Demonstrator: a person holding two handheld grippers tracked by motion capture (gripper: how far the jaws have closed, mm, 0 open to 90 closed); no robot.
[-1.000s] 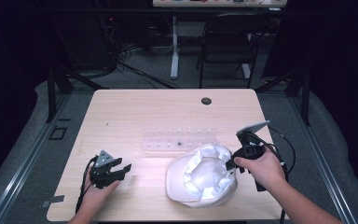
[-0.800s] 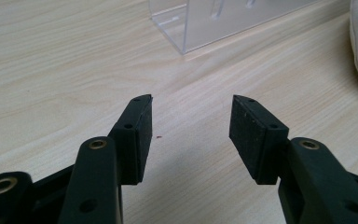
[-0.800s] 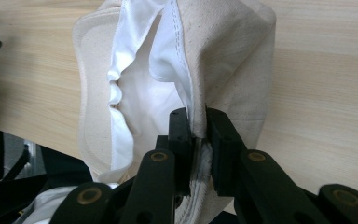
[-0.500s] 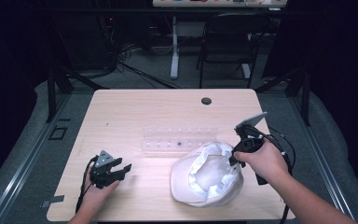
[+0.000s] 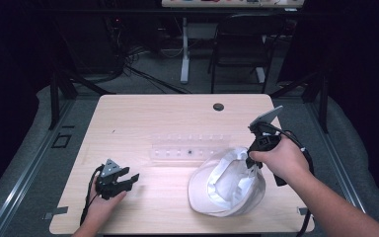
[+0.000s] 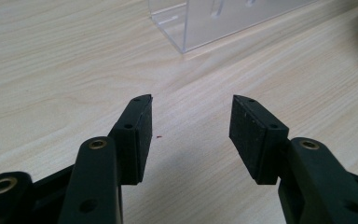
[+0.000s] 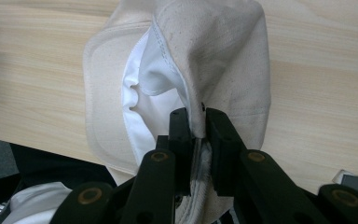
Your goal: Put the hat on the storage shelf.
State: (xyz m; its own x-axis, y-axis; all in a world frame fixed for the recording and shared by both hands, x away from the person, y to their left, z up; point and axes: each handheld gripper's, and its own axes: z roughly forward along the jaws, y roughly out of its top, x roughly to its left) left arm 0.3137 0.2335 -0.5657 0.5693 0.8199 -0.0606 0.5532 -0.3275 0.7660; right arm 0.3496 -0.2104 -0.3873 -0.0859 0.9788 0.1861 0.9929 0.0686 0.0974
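Right gripper (image 7: 197,122) is clenching the white cap's (image 5: 227,182) rim, raising it since a second ago near the table's (image 5: 143,113) right edge; left gripper (image 6: 190,133) is resting released; lift is progressing.

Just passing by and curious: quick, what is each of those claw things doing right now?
Left gripper: open, empty, low over the table.
Right gripper: closed on the rim of the white cap, lifting that edge.

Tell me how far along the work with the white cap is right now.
Done: the right tongs are clamped on the edge of the white cap, one side raised off the wooden table. In hand: lifting it. Left: the cap's front rests on the table; the left tongs sit open and idle near the clear plastic rack.
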